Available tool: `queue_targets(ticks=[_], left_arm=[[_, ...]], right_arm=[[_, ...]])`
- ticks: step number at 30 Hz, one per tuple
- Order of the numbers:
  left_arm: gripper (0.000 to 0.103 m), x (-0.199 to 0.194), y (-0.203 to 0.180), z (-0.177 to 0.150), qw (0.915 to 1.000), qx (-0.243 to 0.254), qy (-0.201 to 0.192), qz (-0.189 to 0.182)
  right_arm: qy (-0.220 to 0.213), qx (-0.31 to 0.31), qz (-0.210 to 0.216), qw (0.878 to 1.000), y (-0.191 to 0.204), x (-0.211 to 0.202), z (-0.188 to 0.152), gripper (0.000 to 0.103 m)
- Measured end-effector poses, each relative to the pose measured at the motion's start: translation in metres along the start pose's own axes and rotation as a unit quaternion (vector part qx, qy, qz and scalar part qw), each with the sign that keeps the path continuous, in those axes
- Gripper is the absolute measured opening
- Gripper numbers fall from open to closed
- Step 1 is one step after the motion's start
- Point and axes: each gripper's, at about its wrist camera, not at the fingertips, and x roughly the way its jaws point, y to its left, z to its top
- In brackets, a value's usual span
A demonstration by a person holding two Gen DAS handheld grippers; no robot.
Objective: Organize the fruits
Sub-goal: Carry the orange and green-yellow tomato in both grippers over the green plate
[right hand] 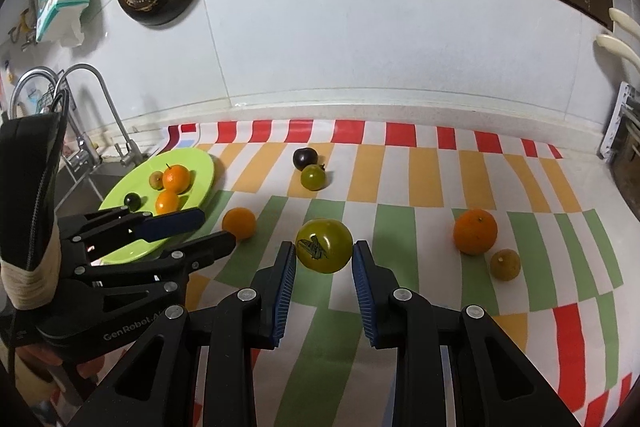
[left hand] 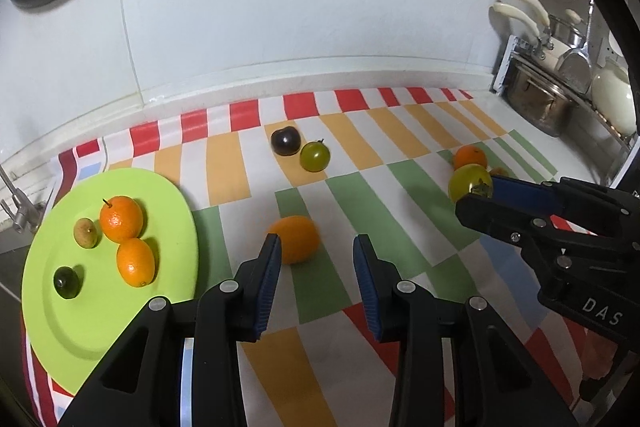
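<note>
A lime green plate [left hand: 60, 311] lies at the left on the striped cloth and holds two oranges, a small brown fruit and a dark green fruit. My left gripper [left hand: 316, 251] is open, with a loose orange [left hand: 296, 239] just ahead between its fingertips, nearer the left one. My right gripper [right hand: 324, 255] is open around a large green tomato [right hand: 324, 245] on the cloth, and its pads look just clear of it. A dark plum [right hand: 305, 158] and a green fruit [right hand: 313, 177] lie further back. An orange [right hand: 475, 231] and a small brownish fruit [right hand: 505, 265] lie to the right.
The striped cloth [right hand: 400, 187] covers a white counter against a white tiled wall. A sink with taps [right hand: 96, 115] is at the left beyond the plate. A rack with pots and utensils [left hand: 560, 75] stands at the right end.
</note>
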Motion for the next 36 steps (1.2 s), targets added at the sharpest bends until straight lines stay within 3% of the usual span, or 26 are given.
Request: queue_targets(ticks=[8, 23, 26, 36], left_arm=[[0.039, 0.024, 0.005, 0.004, 0.9999, 0.004, 0.014, -0.002], [0.041, 0.049, 0.006, 0.012, 0.9976, 0.037, 0.012, 0.057], [0.031, 0.049, 0.009, 0.012, 0.9979, 0.033, 0.013, 0.054], [0.031, 0.034, 0.008, 0.016, 0.9991, 0.023, -0.003, 0.036]], right_arm=[[0.009, -0.001, 0.009, 1.000, -0.001, 0.020, 0.003, 0.030], [0.015, 0.016, 0.007, 1.000, -0.010, 0.039, 0.007, 0.030], [0.015, 0.014, 0.008, 1.000, -0.009, 0.040, 0.008, 0.030], [0.014, 0.015, 0.013, 1.000, -0.007, 0.038, 0.008, 0.031]])
